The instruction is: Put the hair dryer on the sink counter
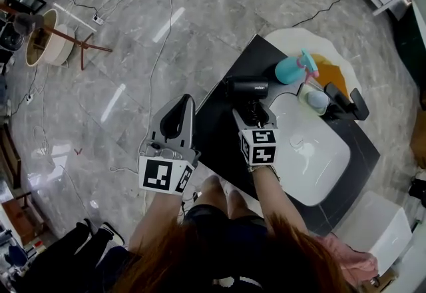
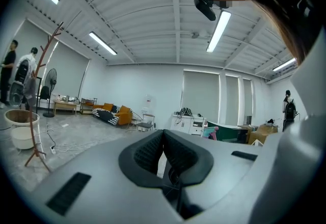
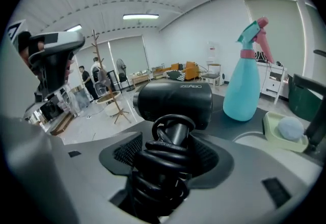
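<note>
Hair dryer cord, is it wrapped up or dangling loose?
Wrapped up: the cord sits in tight loops round the hair dryer handle, inside the right gripper.

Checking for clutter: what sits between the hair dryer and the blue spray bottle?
Nothing: only bare dark counter separates the hair dryer from the spray bottle, clearest in the right gripper view.
</note>
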